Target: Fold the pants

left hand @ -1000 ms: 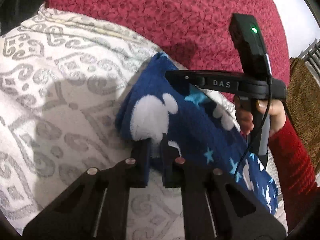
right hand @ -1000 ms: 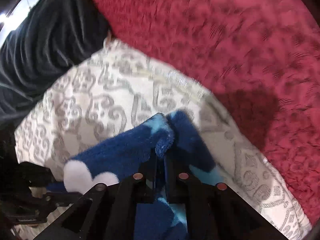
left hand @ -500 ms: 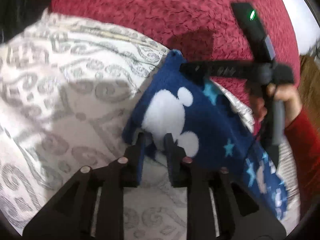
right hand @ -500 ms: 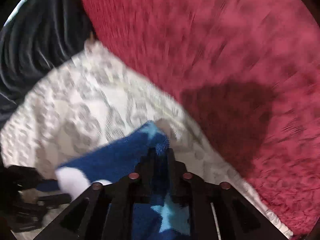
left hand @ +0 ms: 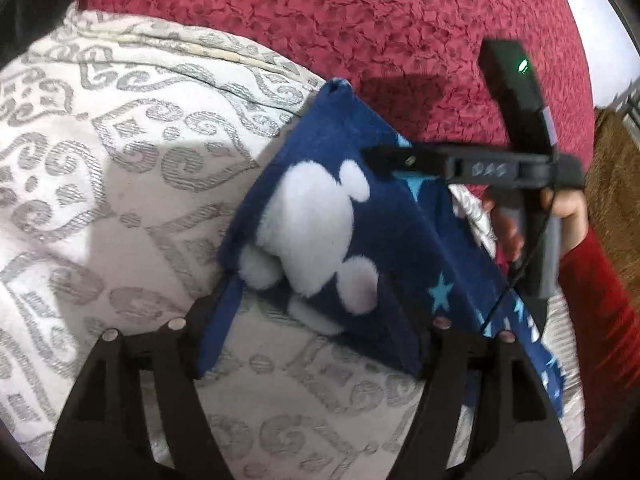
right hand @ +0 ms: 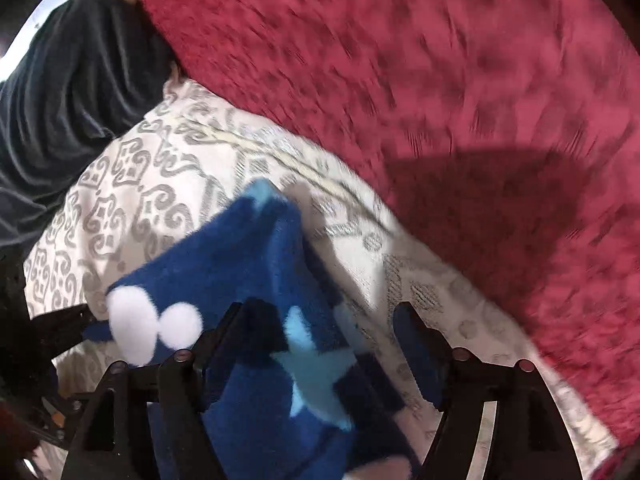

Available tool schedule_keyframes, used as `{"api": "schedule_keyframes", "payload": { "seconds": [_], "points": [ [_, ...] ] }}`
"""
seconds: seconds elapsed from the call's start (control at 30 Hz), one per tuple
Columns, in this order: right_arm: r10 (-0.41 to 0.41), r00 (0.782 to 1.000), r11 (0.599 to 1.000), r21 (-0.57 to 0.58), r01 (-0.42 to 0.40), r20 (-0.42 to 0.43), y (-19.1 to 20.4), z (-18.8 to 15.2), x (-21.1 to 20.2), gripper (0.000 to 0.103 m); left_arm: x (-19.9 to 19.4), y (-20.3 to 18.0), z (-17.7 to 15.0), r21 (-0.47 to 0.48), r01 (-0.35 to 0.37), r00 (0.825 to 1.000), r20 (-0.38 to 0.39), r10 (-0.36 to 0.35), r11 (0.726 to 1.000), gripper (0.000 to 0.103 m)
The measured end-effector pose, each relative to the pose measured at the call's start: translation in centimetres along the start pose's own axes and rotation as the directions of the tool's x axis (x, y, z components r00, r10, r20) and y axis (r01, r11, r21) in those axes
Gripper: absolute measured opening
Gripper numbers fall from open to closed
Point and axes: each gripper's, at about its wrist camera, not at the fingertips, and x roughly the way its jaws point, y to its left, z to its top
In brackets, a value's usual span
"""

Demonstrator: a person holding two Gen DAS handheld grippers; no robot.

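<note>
The blue fleece pants (left hand: 340, 240) with white mouse-head shapes and pale blue stars lie folded on the white patterned cover, one corner pointing toward the red blanket. My left gripper (left hand: 316, 344) straddles the near edge of the fold. Its jaws are opening, and the fabric between them is loose, not pinched. My right gripper (right hand: 324, 332) also stands over the pants (right hand: 240, 264), its jaws opening, with a star-printed fold between the pads but free of them. The left wrist view shows the right gripper (left hand: 380, 158) from the side, held by a hand (left hand: 568, 208).
A white cover with grey scrolls (left hand: 120, 160) lies under the pants. A red textured blanket (left hand: 360, 20) fills the far side. A dark blue garment (right hand: 60, 100) is bunched at the far left. A red sleeve (left hand: 592, 300) and a brown patterned fabric (left hand: 612, 200) are at the right.
Both grippers were shut on the pants' edge and now stand with jaws wide apart. The released fold has settled onto the white cover. The right gripper has shifted sideways.
</note>
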Motion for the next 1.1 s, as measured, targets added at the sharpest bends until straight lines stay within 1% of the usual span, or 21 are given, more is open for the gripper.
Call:
{"api": "schedule_keyframes", "payload": {
  "seconds": [0.03,0.07,0.1,0.13,0.17,0.23,0.3,0.4,0.53,0.63,0.67,0.73,0.77,0.8,0.83,0.87,0.9,0.97,1.0,1.03,1.1],
  "points": [
    [0.009,1.000,1.000,0.020,-0.009,0.001,-0.2,0.1,0.4,0.076,-0.1,0.3,0.1,-0.017,0.016,1.000,0.004,-0.015,1.000,0.067],
    [0.015,1.000,0.999,0.036,-0.015,0.006,-0.3,0.1,0.6,0.071,0.0,0.7,0.4,-0.045,0.039,0.999,0.011,-0.039,0.998,0.044],
    [0.032,0.999,0.998,0.044,-0.033,0.013,-0.1,0.3,0.7,0.059,0.4,1.2,0.7,-0.068,0.064,0.998,0.003,-0.064,0.996,0.011],
    [0.062,0.998,0.997,0.042,-0.063,0.013,0.1,0.3,0.7,0.016,0.9,1.8,0.9,-0.107,0.112,0.993,-0.011,-0.114,0.988,0.012],
    [0.103,0.995,0.993,0.049,-0.103,0.007,0.6,0.4,0.7,0.013,0.5,2.3,0.8,-0.141,0.141,0.990,0.011,-0.141,0.980,0.012],
    [0.071,0.997,0.997,-0.009,-0.071,0.038,2.1,0.2,-0.7,0.012,-1.0,1.7,0.8,-0.115,0.161,0.986,0.057,-0.155,0.980,0.011],
    [0.100,0.992,0.995,-0.013,-0.100,0.072,2.8,0.0,-2.3,0.012,-3.2,0.3,0.7,-0.062,0.174,0.980,0.110,-0.167,0.983,0.011],
    [0.175,0.974,0.985,-0.025,-0.173,0.145,4.1,-0.5,-6.2,0.012,-8.8,-2.2,-0.5,0.026,0.192,0.961,0.196,-0.193,0.981,0.011],
    [0.287,0.936,0.956,-0.124,-0.266,0.203,8.7,-1.0,-11.2,0.012,-15.8,-3.9,-2.5,0.041,0.239,0.934,0.264,-0.242,0.970,0.011],
    [0.379,0.903,0.916,-0.223,-0.334,0.202,12.7,-1.3,-13.6,0.012,-20.3,-4.6,-4.9,0.057,0.176,0.929,0.319,-0.186,0.983,0.011],
    [0.399,0.896,0.905,-0.241,-0.350,0.196,13.2,-1.4,-14.0,0.012,-21.8,-4.3,-5.8,0.043,0.152,0.932,0.326,-0.158,0.987,0.011],
    [0.462,0.873,0.864,-0.300,-0.404,0.157,16.4,-1.3,-13.3,0.012,-23.1,-3.4,-6.7,0.008,0.102,0.939,0.331,-0.099,0.995,0.011],
    [0.473,0.870,0.855,-0.311,-0.415,0.140,17.1,-1.1,-12.6,0.012,-23.6,-2.8,-7.3,0.001,0.046,0.945,0.325,-0.044,0.999,0.011],
    [0.481,0.871,0.845,-0.319,-0.430,0.099,18.6,-0.9,-10.6,0.012,-23.7,-2.5,-7.9,-0.003,0.000,0.948,0.317,0.001,1.000,0.012],
    [0.484,0.872,0.841,-0.310,-0.443,0.067,19.6,-0.9,-8.7,0.012,-23.2,-1.6,-8.3,-0.019,-0.069,0.953,0.293,0.072,0.997,0.012],
    [0.484,0.874,0.842,-0.296,-0.451,0.045,20.1,-0.9,-7.3,0.013,-22.2,-0.5,-8.8,-0.038,-0.127,0.957,0.256,0.133,0.991,0.012],
    [0.470,0.883,0.850,-0.275,-0.449,0.010,20.7,-0.9,-4.8,0.014,-20.8,0.8,-9.2,-0.058,-0.160,0.962,0.214,0.169,0.985,0.013],
    [0.412,0.910,0.883,-0.224,-0.411,-0.046,21.0,-1.0,-0.3,0.018,-18.3,2.9,-9.8,-0.101,-0.212,0.966,0.130,0.224,0.972,0.014],
    [0.347,0.936,0.916,-0.192,-0.352,-0.064,21.1,-1.0,1.9,0.018,-17.0,3.9,-10.1,-0.123,-0.245,0.963,0.088,0.256,0.962,0.016],
    [0.300,0.952,0.935,-0.180,-0.306,-0.061,20.9,-1.0,2.4,0.020,-16.1,4.7,-10.5,-0.143,-0.260,0.960,0.063,0.271,0.955,0.018],
    [0.255,0.967,0.950,-0.188,-0.251,-0.006,20.7,-0.6,1.4,0.025,-16.0,4.5,-10.6,-0.137,-0.262,0.957,0.092,0.276,0.955,0.020]
  ]
}}
